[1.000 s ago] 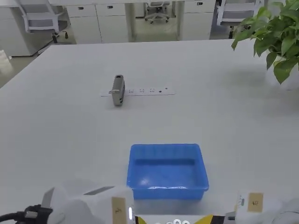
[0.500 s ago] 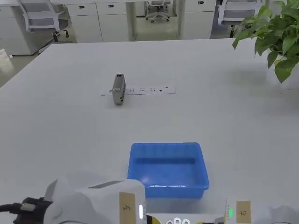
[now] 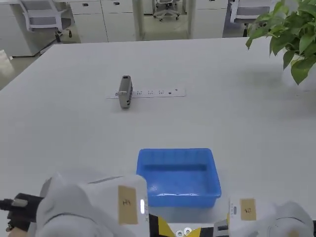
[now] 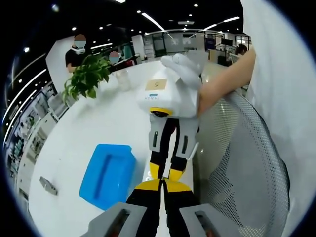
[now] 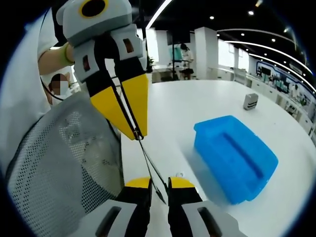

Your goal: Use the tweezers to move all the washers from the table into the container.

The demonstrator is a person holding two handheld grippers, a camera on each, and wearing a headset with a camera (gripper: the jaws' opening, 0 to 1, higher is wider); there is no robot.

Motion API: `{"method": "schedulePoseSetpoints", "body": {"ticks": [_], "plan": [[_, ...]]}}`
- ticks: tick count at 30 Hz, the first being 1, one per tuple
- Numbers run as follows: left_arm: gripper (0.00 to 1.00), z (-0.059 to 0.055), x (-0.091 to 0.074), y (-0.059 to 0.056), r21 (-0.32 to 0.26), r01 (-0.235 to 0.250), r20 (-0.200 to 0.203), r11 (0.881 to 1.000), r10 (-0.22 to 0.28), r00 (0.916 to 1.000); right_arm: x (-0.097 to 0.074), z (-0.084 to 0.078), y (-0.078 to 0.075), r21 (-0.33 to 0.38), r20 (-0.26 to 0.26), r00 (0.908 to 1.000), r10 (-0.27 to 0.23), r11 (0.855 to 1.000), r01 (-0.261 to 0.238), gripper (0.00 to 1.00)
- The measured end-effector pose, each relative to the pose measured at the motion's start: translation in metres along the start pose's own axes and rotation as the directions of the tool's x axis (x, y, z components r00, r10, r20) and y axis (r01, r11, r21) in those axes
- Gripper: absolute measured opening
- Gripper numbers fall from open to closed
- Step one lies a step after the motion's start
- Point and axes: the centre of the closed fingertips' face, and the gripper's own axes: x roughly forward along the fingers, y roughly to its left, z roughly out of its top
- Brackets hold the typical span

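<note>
Tweezers [image 5: 148, 160] are being pinched by left gripper [image 5: 136, 135] and straddled by right gripper [image 5: 159, 184], grip indeterminate; washers [image 3: 187, 231] just beside, container [image 3: 177, 201] beyond.

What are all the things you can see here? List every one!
blue plastic container: one, blue, on the table beyond the grippers
small silver washers: a few, too cut off to count, silver, at the table's near edge
thin dark tweezers: one, dark, running between the two grippers
grey box-shaped device: one, grey, mid-table
white power strip: one, white, beside the device
leafy green plant: one, green, far right
white table: one, white
grey mesh chair back: one, grey, near the person
left gripper: one, white with yellow tips, shut on the tweezers
right gripper: one, same colours, jaws around the tweezers' tip, grip unclear
</note>
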Motion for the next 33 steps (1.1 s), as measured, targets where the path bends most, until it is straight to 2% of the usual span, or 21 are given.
{"method": "schedulePoseSetpoints", "body": {"ticks": [5, 11, 16, 22, 24, 33], "plan": [[0.0, 0.0, -0.001, 0.005, 0.027, -0.011, -0.015, 1.0, 0.012, 0.9998, 0.005, 0.006, -0.007, -0.008, 0.014, 0.9997, -0.019, 1.0, 0.019, 0.08], [0.0, 0.001, 0.0, 0.011, 0.04, -0.017, -0.023, 0.999, 0.018, 0.9996, 0.01, 0.011, -0.011, 0.004, 0.038, 0.9992, -0.013, 1.0, 0.013, 0.08], [0.0, -0.001, 0.003, 0.013, 0.038, -0.008, -0.031, 0.999, 0.01, 0.9995, 0.012, 0.008, -0.012, 0.018, 0.032, 0.9995, -0.009, 1.0, 0.008, 0.08], [0.0, 0.001, 0.004, 0.018, 0.021, 0.001, -0.019, 1.0, -0.001, 0.9998, 0.012, 0.007, -0.013, 0.048, 0.044, 0.999, -0.005, 0.999, 0.003, 0.08], [0.0, 0.003, 0.004, 0.017, 0.0, 0.017, -0.014, 1.0, -0.017, 0.9998, 0.011, 0.007, -0.013, 0.054, 0.044, 0.999, -0.003, 0.999, 0.0, 0.08], [0.0, 0.003, 0.002, 0.005, -0.017, 0.063, -0.022, 0.998, -0.063, 0.9978, 0.009, 0.004, -0.003, 0.058, 0.034, 0.9993, 0.016, 0.998, -0.018, 0.08]]}}
